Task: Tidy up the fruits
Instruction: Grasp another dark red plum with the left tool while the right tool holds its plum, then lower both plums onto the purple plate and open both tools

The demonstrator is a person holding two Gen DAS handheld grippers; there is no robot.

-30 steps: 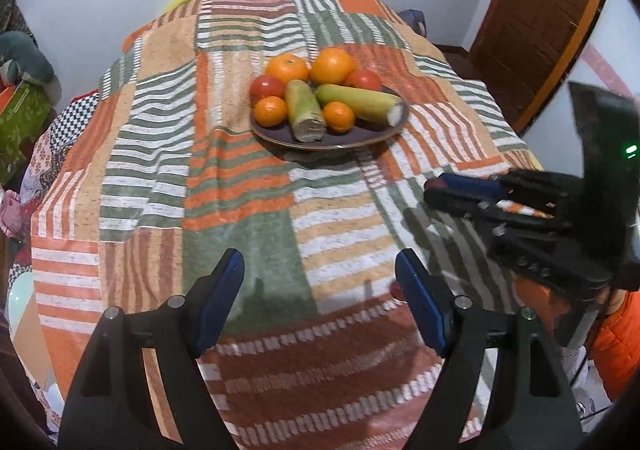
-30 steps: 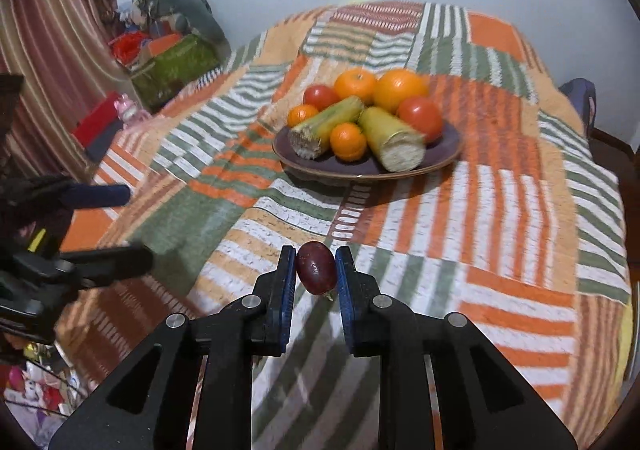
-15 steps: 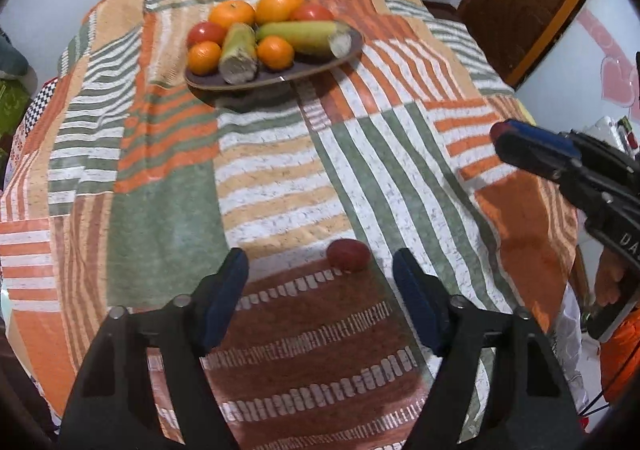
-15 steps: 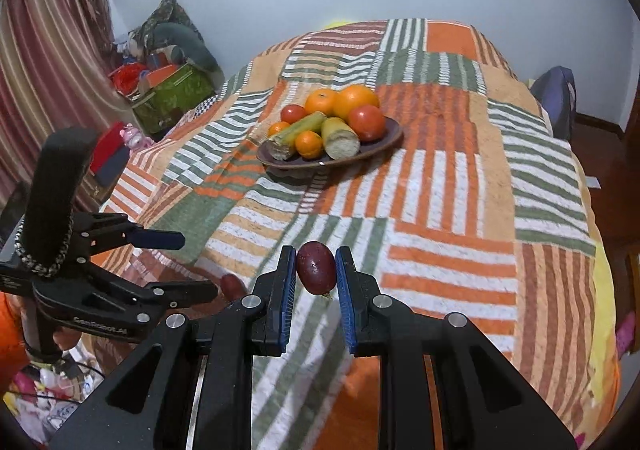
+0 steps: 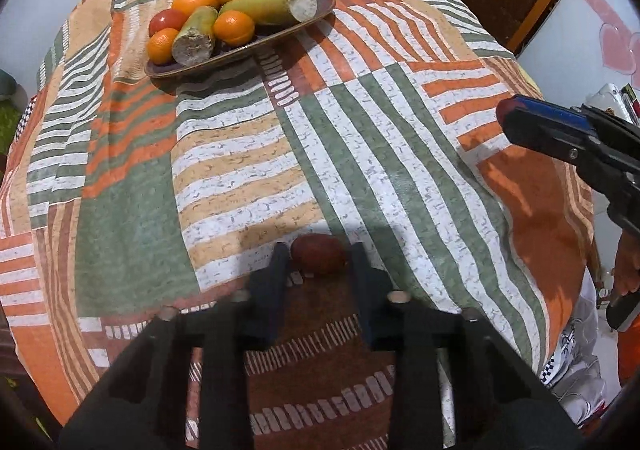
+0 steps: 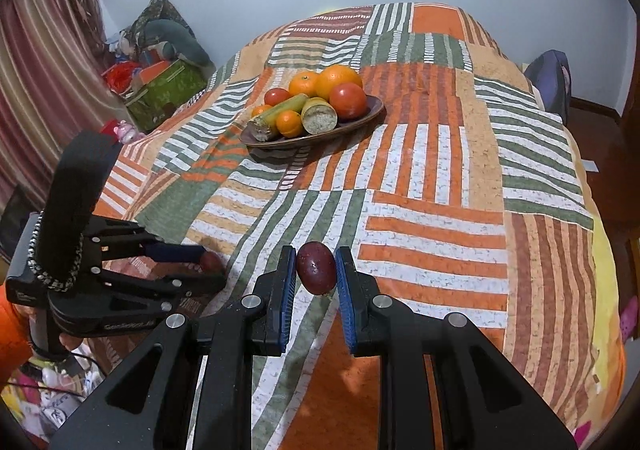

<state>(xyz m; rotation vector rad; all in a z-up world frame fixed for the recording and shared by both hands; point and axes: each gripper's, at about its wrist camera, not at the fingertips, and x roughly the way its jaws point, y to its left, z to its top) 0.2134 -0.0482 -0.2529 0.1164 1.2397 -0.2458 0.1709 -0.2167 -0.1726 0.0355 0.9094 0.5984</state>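
**Two small fruits pinched, a crowded dish to reach**

The left gripper has just closed its jaws around a small dark red oval fruit lying on the patchwork bedspread of orange, green and white stripes, at the near edge of the bed. The fruit sits right at the fingertips, so the hold looks shallow. If the gripper lifts quickly or tilts, I think the round, smooth skin could squirt out forward and roll off the bed's edge, which falls away just beside it.

The right gripper is clamped on a second dark red oval fruit, held clear of the bedspread. That one also rides near the tips of the blue pads, with its lower end hanging below them, so a jolt could twist it loose.

The shallow brown oval dish stands well apart, further up the bed, already heaped with oranges, red tomatoes and two green-skinned cut stalks. There is little bare dish left. Dropping either fruit onto the pile risks it rolling off, or nudging a small orange over the low rim. The soft bedding may also let the dish tip if pressed.
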